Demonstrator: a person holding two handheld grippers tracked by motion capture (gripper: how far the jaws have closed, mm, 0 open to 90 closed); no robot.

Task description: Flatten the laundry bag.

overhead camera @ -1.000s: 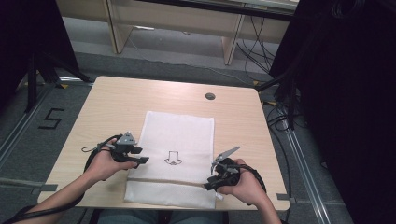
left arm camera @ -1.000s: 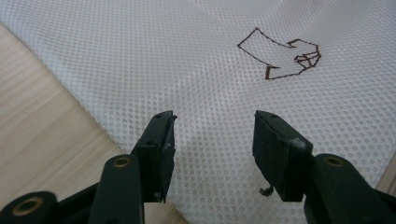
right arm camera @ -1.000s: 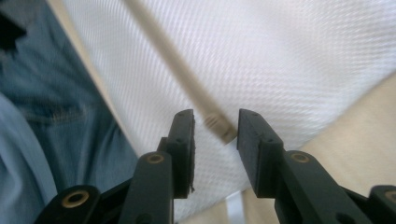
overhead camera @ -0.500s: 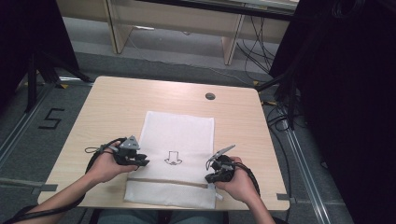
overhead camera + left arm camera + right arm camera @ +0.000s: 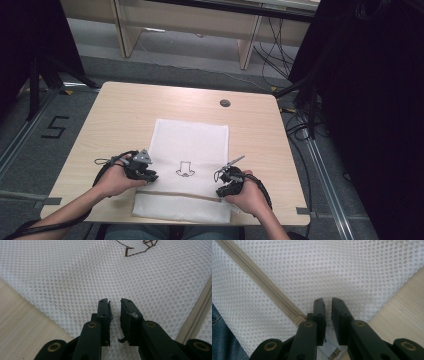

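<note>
Both hands reach in from the near table (image 5: 125, 105) edge, knuckles up, each tilted down and inward onto the white mesh bag (image 5: 192, 142), which lies flat in the table's middle with its beige zipper (image 5: 175, 194) near the front edge. The left gripper (image 5: 148, 176) has just been closing, the right gripper (image 5: 223, 189) reopening; both stand slightly parted, nothing visibly pinched. The bag bears a small dark drawing (image 5: 185, 169); a "5" (image 5: 55, 127) marks the floor.

Both tools, left tool (image 5: 148, 173) and right tool (image 5: 226, 187), are black with brass-coloured rivets, black cables looping behind, a grey three-cornered plate (image 5: 143, 156) on top; bare forearms.
</note>
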